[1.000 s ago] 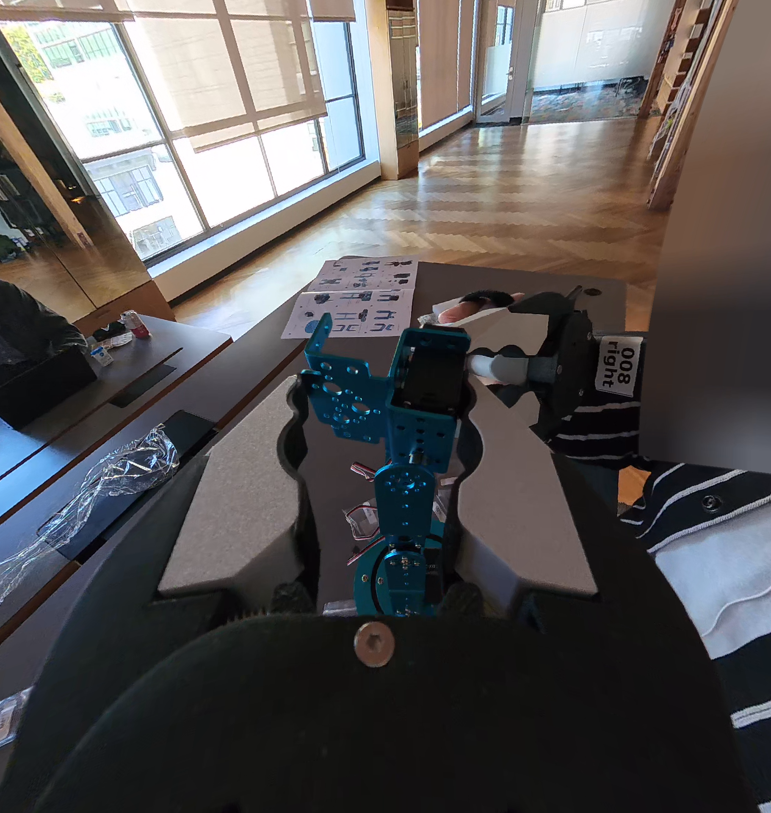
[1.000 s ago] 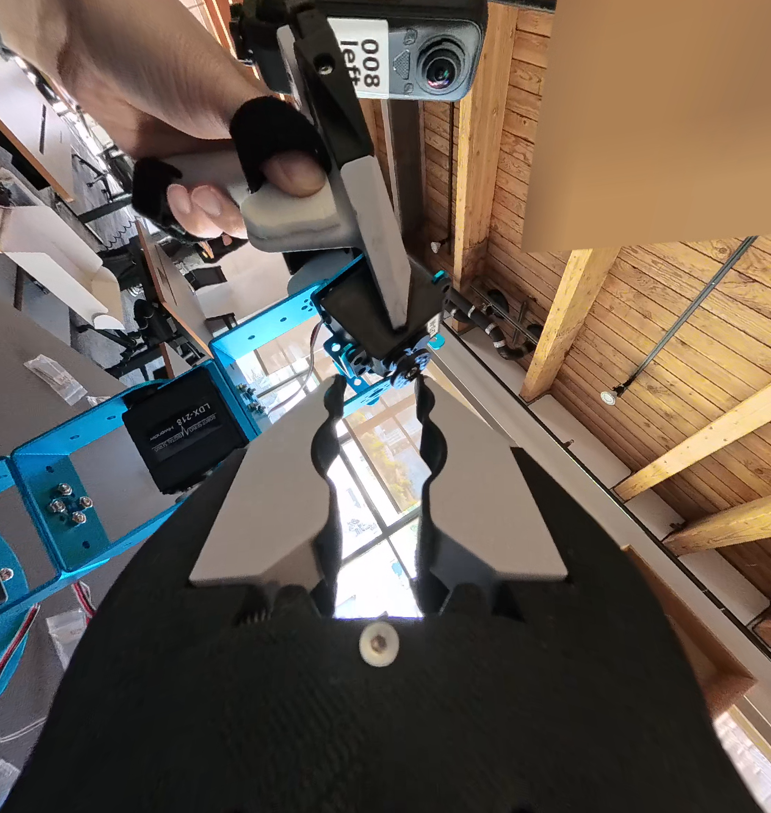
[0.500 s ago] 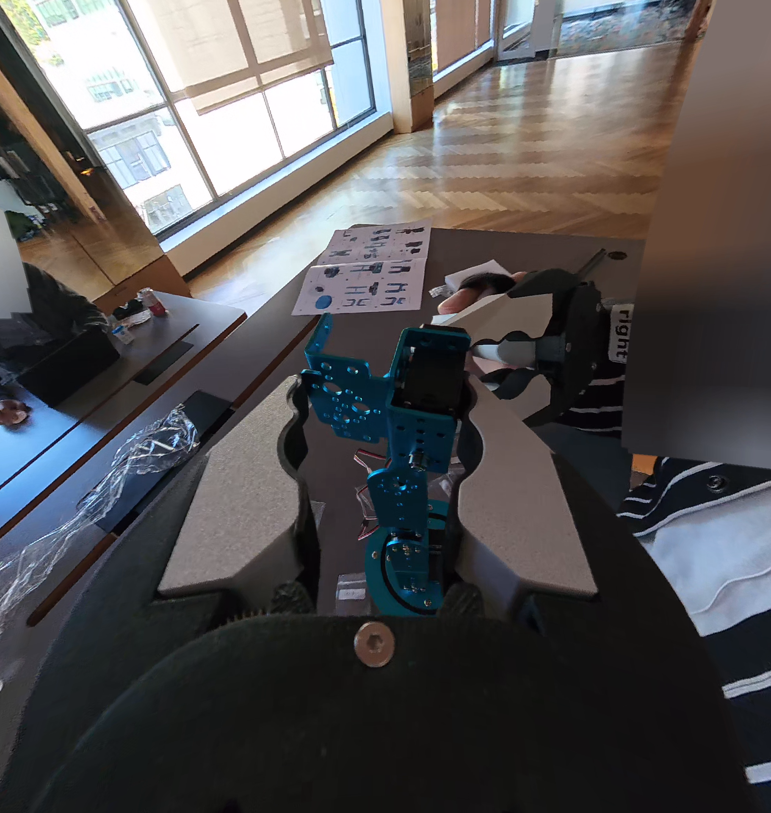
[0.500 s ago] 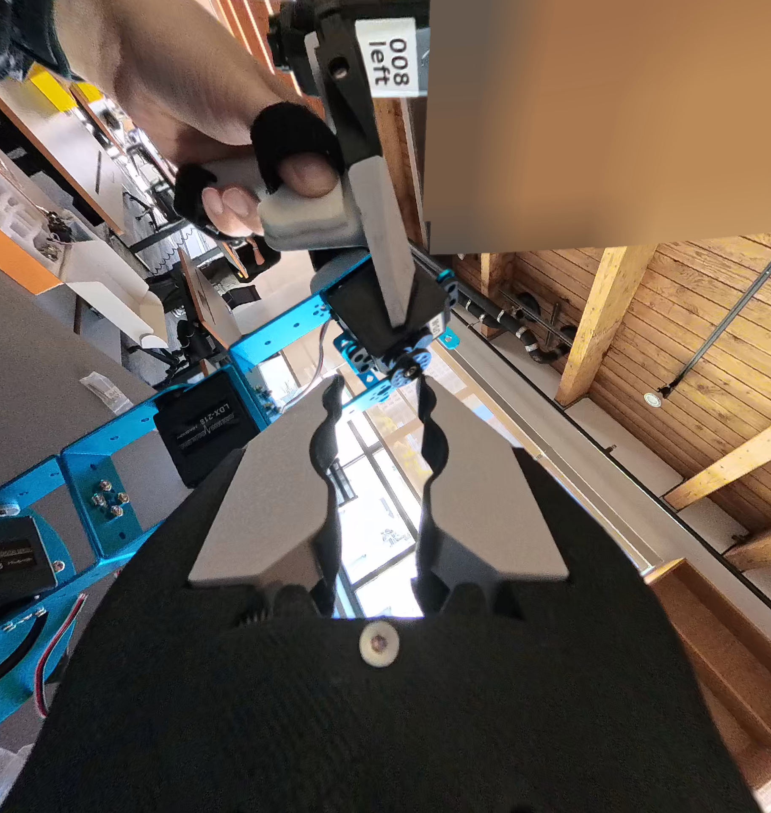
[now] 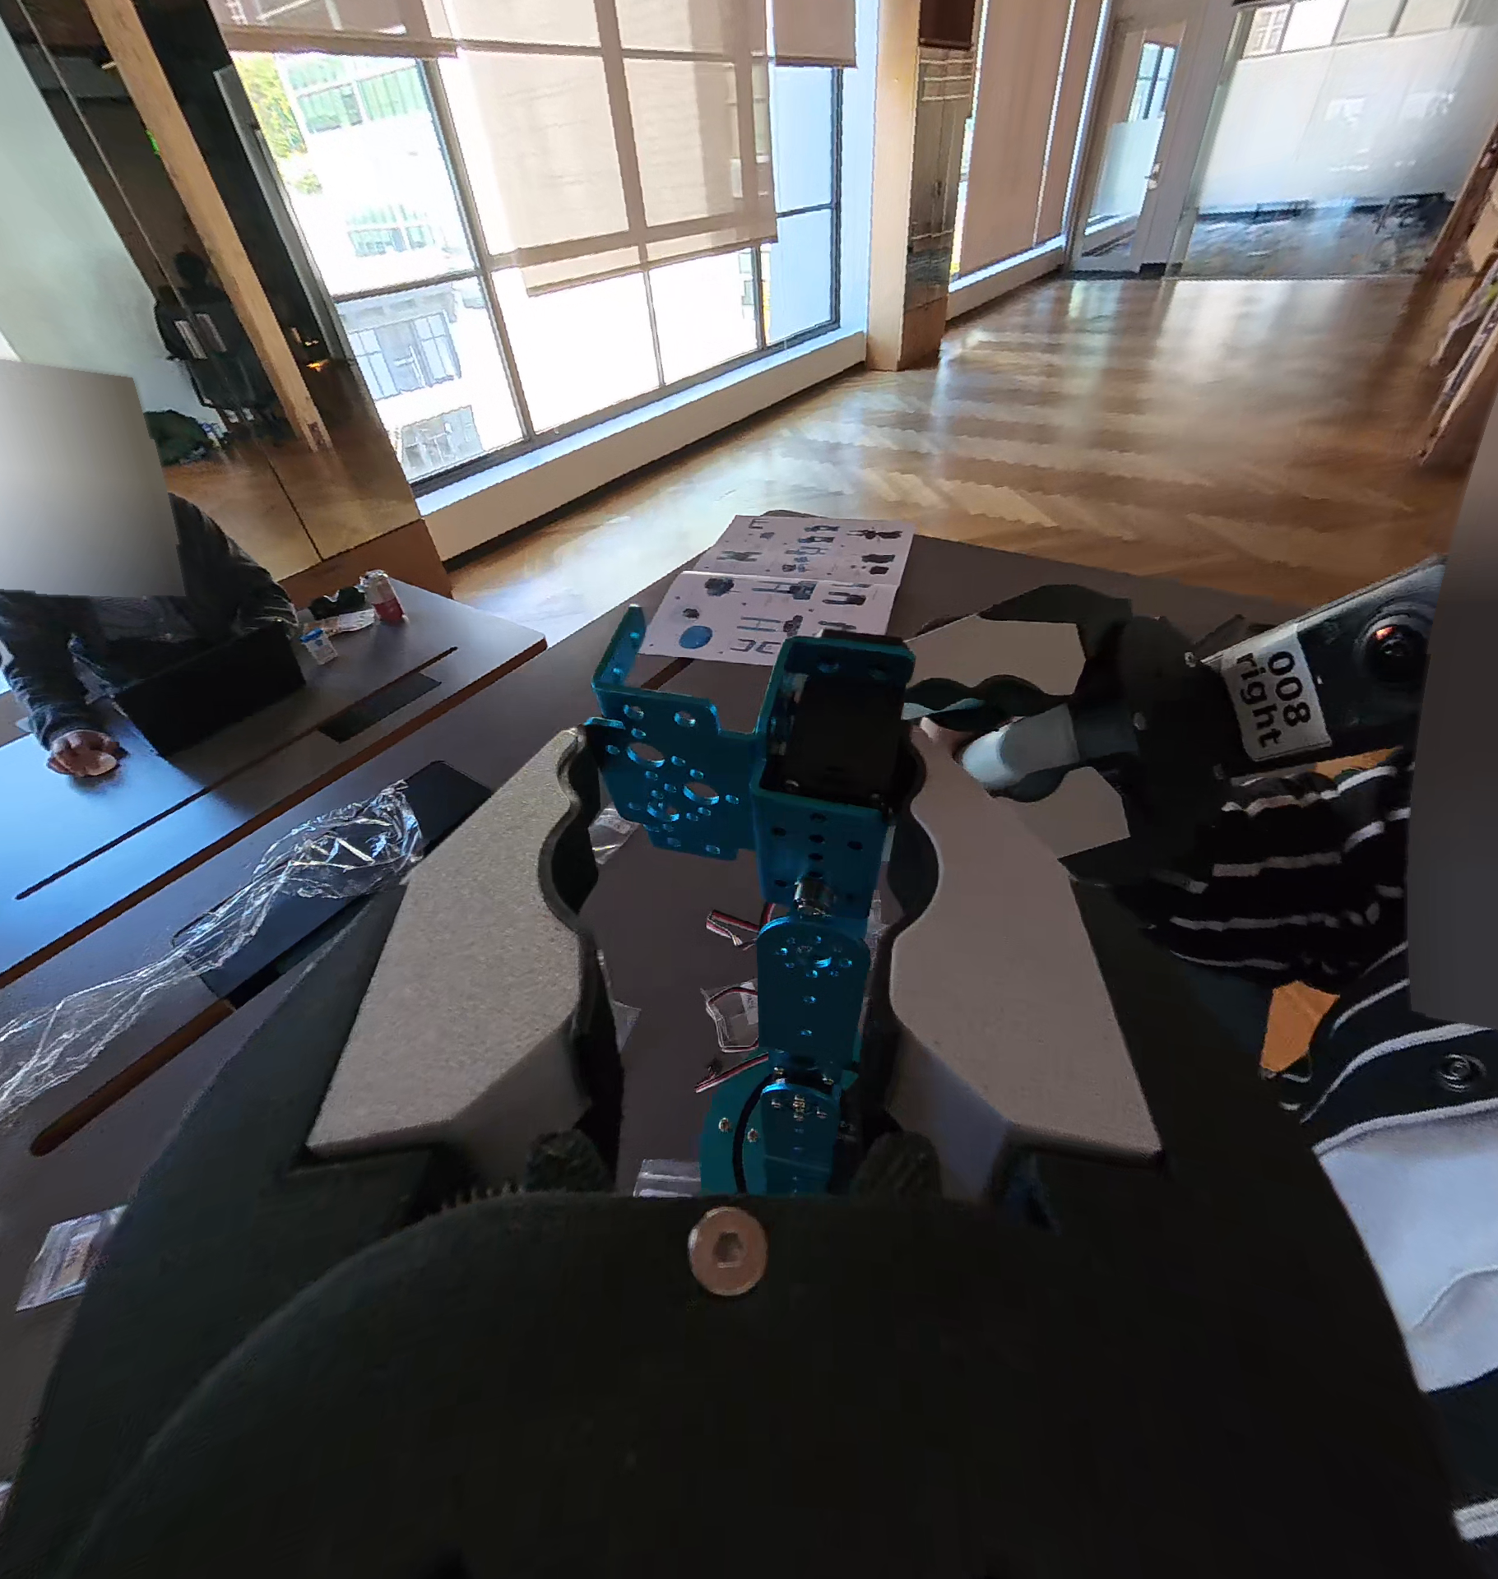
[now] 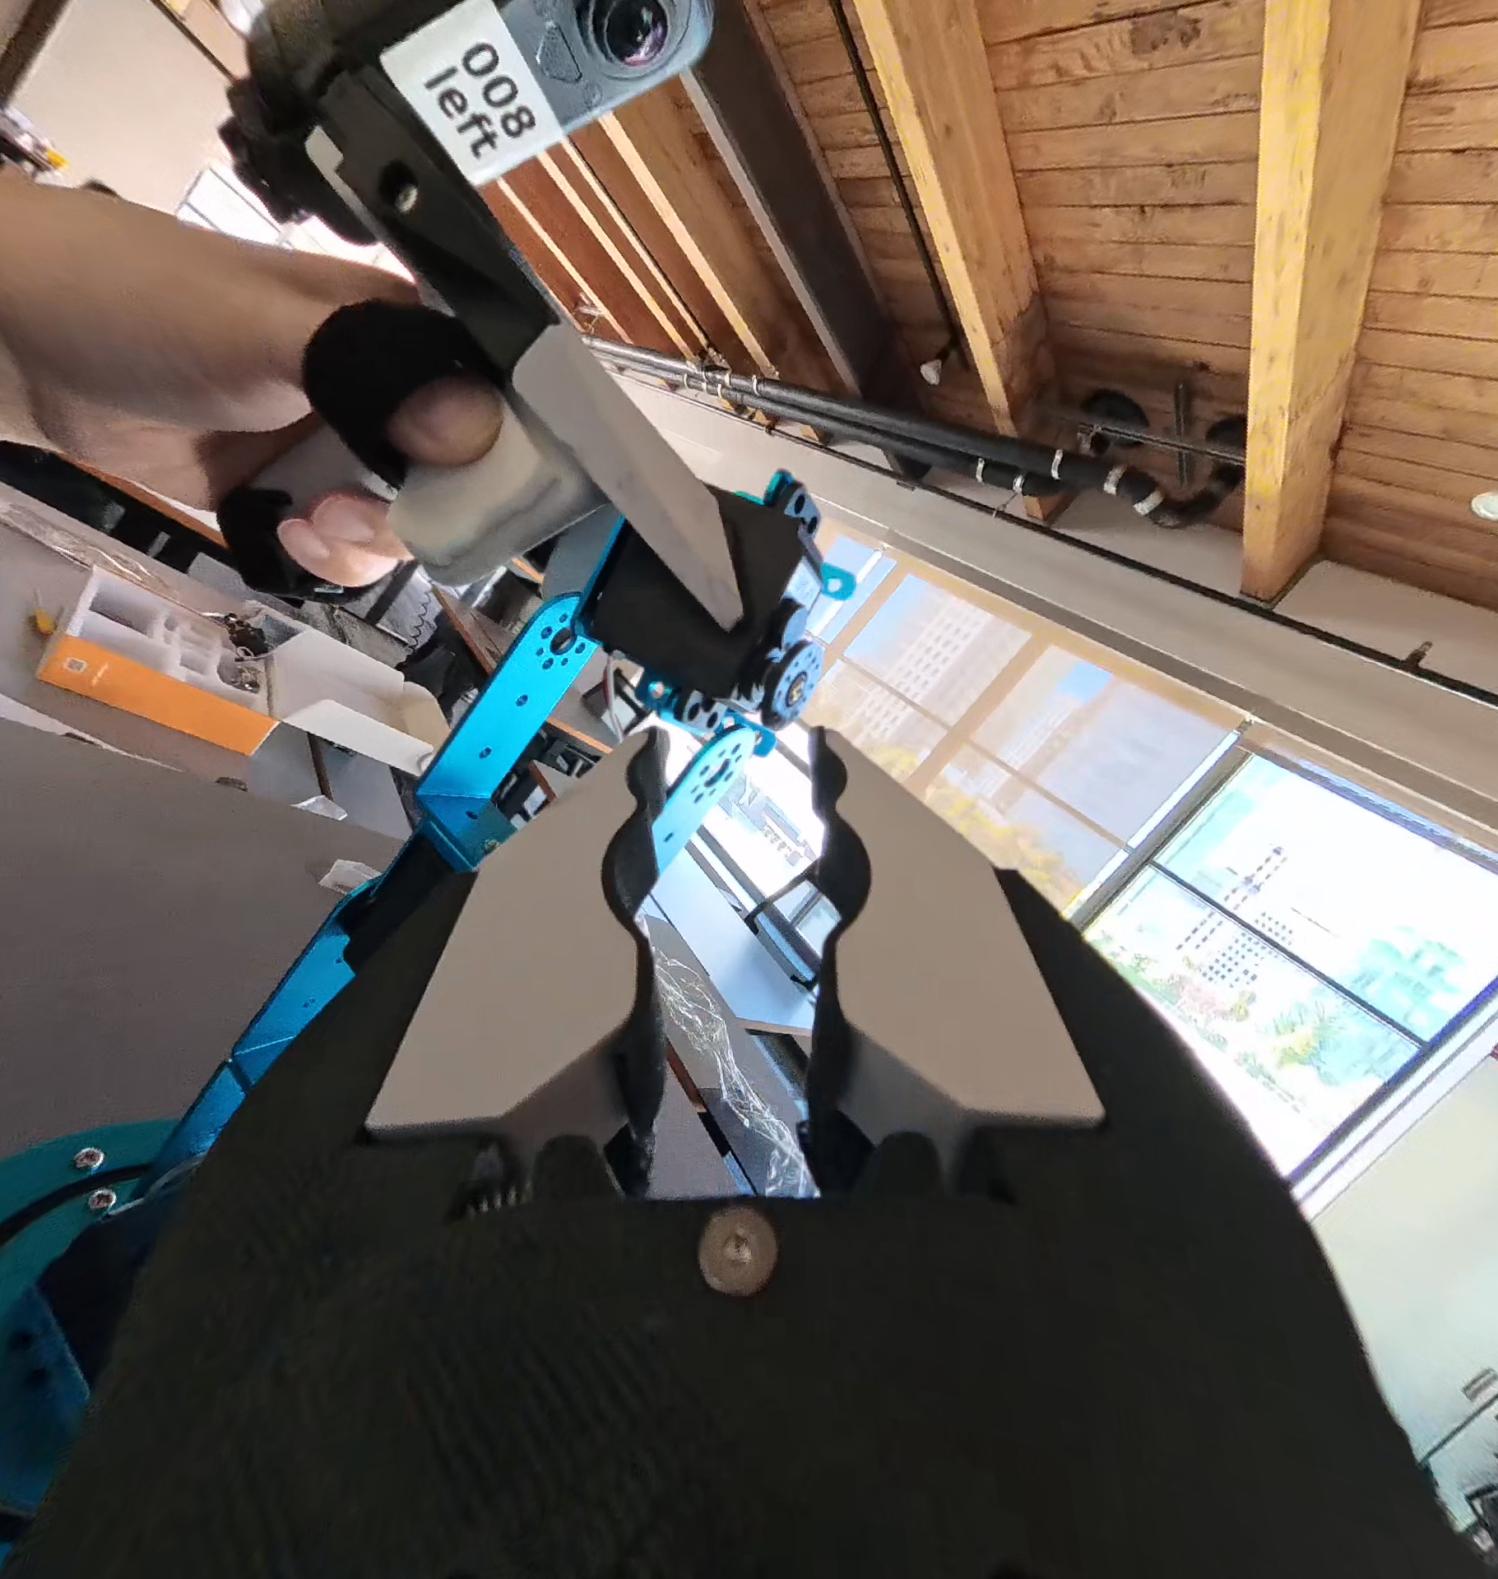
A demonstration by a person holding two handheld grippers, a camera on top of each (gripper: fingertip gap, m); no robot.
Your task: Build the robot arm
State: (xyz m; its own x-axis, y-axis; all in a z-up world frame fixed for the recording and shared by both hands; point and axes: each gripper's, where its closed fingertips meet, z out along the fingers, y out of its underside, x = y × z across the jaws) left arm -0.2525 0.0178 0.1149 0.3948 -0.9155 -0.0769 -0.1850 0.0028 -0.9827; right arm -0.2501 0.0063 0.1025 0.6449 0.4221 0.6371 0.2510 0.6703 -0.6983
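A dark surface (image 5: 1027, 572) carries a blue metal arm (image 5: 813, 991) built of perforated brackets, rising from a round base (image 6: 36, 1196). A printed sheet (image 5: 805, 589) lies at the far end of the surface, and crumpled clear film (image 5: 215, 923) lies to the left on it. A second desk (image 5: 215, 735) stands beyond, with a seated person (image 5: 130, 615) resting a hand on it. The left gripper (image 5: 741, 769) is part open around the top of the arm; in the right wrist view its near finger (image 6: 634, 478) lies flat against the black servo (image 6: 668, 607) in the upper bracket, so the gripper appears clamped on it, although the far finger's contact is hidden. The right gripper (image 6: 732, 752) is open with a clear gap between its fingers and holds nothing; its left fingertip is just beside a blue horn bracket (image 6: 711, 786) below the servo, and contact cannot be confirmed. Small clear bags (image 5: 61, 1256) lie near the surface's left edge.
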